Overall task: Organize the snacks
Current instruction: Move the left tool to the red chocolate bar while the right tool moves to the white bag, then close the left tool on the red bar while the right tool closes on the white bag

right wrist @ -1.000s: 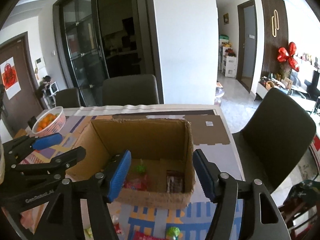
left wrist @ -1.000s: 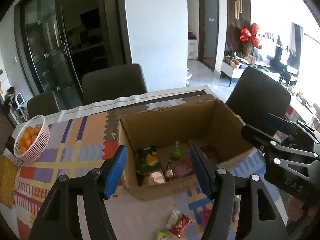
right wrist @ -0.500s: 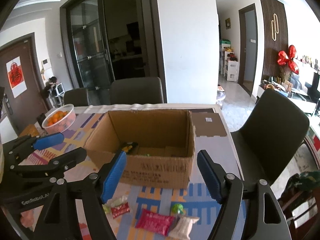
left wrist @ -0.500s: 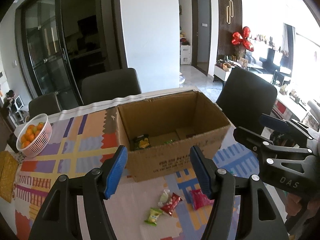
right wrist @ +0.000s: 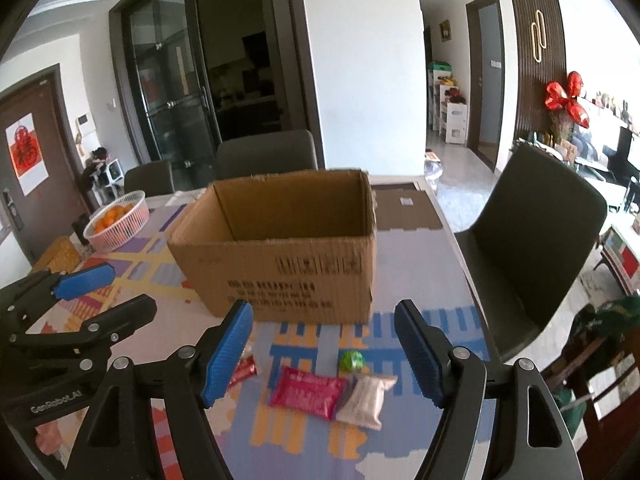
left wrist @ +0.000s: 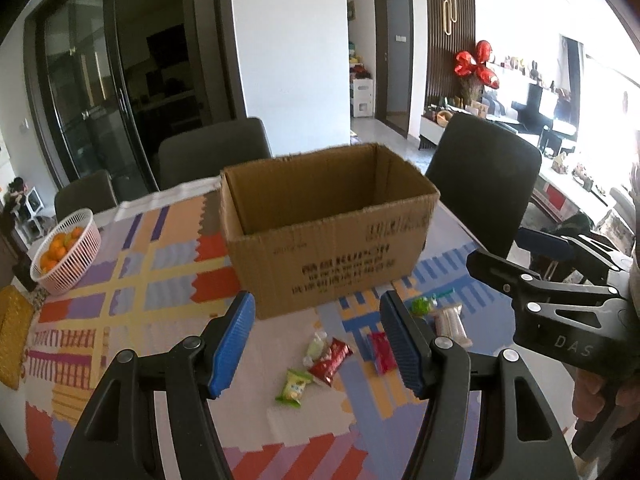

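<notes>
Both grippers have pulled back from over the cardboard box [left wrist: 328, 236] toward the loose snacks; my right jaws have just been opening, nothing between them.
Left wrist view: my left gripper [left wrist: 318, 344] hangs half open and empty above the red packet [left wrist: 331, 361] and green candy [left wrist: 295, 386] on the counter [left wrist: 132, 280]. Right wrist view: my right gripper [right wrist: 324, 354] gapes empty over the pink packet [right wrist: 307, 391] and white pouch [right wrist: 366, 400]. I judge picking comes next: descend, close on one.

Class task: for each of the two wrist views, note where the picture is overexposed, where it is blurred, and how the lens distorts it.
Left wrist view: windows at the right edge blow out to white; the box print is smeared by motion blur; doorframes bow outward and corners go black. Right wrist view: exposure is more even, glare only on the far floor; the box print is soft, the pink packet is sharper; same fisheye bending.
</notes>
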